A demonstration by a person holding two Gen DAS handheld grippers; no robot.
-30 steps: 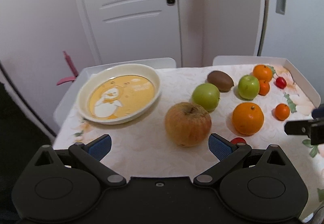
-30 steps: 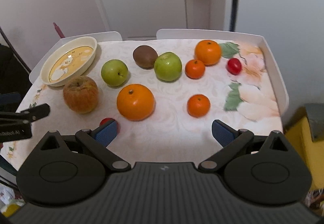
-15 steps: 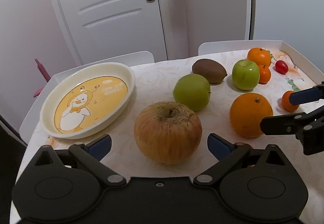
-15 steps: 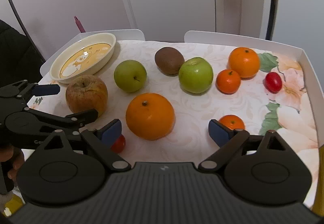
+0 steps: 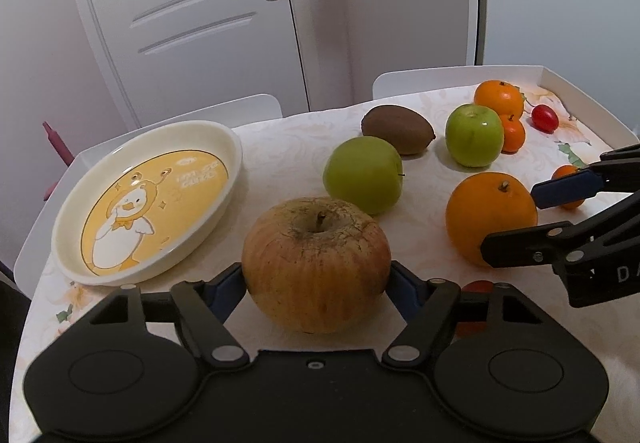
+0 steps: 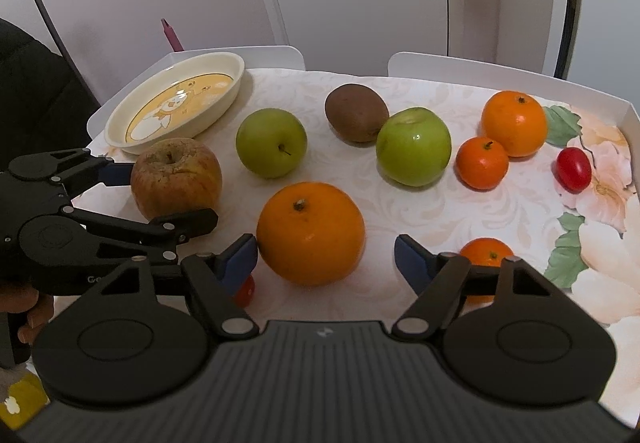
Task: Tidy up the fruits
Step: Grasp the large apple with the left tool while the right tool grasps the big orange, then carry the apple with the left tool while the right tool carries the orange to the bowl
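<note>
Left claw [image 5: 316, 285] has just been closing and its pads look pressed on the big russet apple [image 5: 316, 263] on the table [image 5: 280, 147], while my right claw [image 6: 325, 257], also closing, isn't yet gripping the large orange [image 6: 310, 233], so I'm worried it rolls off into the cherry tomato [image 6: 245, 290].

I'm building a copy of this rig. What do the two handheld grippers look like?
Both the left gripper and the right gripper are matte black, with two round discs, silver-pinned linkage bars and blue finger pads. The right one's body is ribbed, with a small logo.
</note>
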